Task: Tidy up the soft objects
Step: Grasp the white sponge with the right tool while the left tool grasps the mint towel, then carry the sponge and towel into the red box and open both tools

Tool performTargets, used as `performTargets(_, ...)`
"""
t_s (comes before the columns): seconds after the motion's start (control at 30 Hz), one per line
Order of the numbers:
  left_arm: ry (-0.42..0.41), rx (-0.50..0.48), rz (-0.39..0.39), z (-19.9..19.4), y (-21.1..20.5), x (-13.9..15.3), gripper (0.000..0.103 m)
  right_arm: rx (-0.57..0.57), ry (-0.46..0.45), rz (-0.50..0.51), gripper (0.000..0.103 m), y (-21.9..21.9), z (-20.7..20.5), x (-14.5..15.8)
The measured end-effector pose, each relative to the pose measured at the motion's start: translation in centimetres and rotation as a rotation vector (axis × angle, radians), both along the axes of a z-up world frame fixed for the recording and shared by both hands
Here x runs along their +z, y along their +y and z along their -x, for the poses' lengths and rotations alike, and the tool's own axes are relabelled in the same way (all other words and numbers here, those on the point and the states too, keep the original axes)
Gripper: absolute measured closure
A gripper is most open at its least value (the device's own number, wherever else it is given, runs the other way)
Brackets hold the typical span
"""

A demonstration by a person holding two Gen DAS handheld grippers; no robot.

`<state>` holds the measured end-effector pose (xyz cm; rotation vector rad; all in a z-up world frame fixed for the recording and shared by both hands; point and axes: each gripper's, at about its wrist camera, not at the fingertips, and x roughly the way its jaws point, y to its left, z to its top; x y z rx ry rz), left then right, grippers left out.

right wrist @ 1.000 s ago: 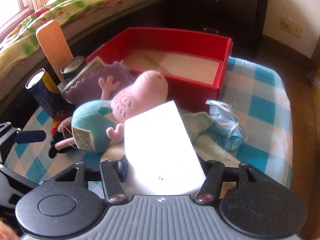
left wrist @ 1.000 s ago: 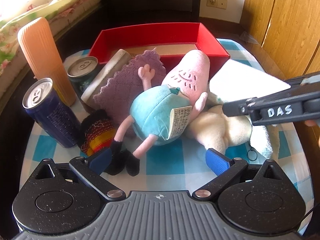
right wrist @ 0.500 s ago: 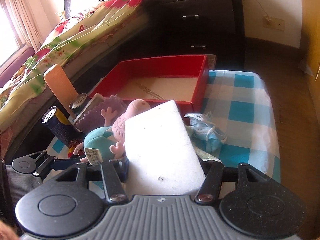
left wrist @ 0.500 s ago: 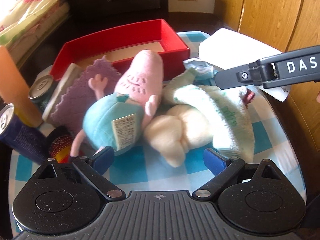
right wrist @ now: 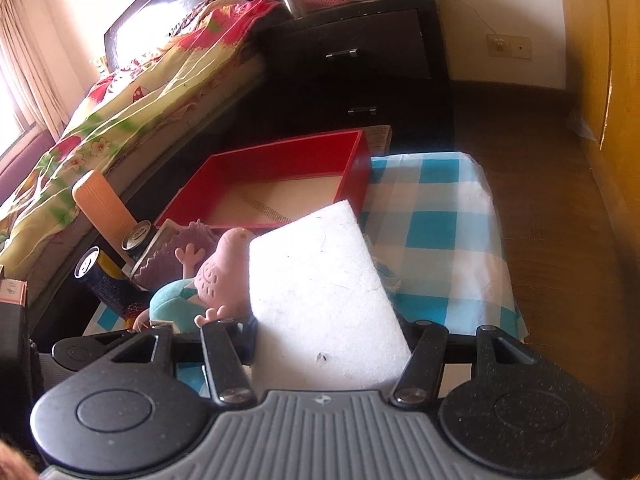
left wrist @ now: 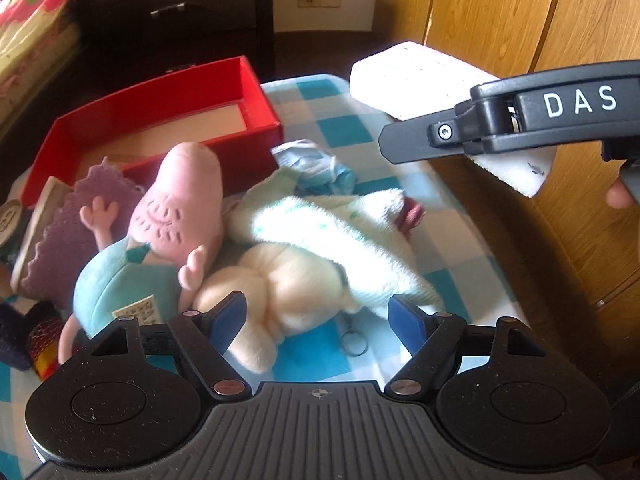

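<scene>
My left gripper hovers low over a cream plush toy. Its jaws are closing around the toy, and the blue pads do not squeeze it. A white-green towel drapes over the toy, beside a pink pig plush in a teal dress. My right gripper is shut on a white foam block, held above the table. From the left wrist view, that foam block hangs at the upper right. The red box stands open behind the pile, with only a pale sheet inside.
A crumpled blue face mask lies by the box corner, and a purple knitted cloth lies on the left. An orange ribbed bottle and two cans crowd the left edge of the checked tablecloth. Wooden cupboard doors stand close on the right.
My left gripper slid right from the pig plush to the cream plush, and its jaws narrowed. My right gripper carried the foam block up and away from the pile.
</scene>
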<state>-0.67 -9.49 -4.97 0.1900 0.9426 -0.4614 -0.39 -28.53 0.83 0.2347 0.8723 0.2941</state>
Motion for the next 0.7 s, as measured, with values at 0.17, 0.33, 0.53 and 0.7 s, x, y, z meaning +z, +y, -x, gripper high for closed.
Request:
performTargets(0.17,-0.020,-0.024,0.052,-0.5,0.0,1.3,0.029,-0.026,-0.023,-0.030,0.067,-1.1,0.1,1.0)
performTargets(0.33,0.038,-0.056,0.053,-1.8,-2.8,0.3,0.030,-0.035,-0.030,-0.034,0.067,-1.3,0.2,1.2)
performTargets(0.53,0.156,0.037,0.036,-4.6,-3.6,-2.3,0.102,-0.040,-0.036,-0.043,0.068,-1.6,0.4,1.5)
performTargets(0.7,0.153,0.045,0.079,-4.1,-1.9,-1.3,0.103,-0.039,-0.053,-0.059,0.067,-1.7,0.4,2.2)
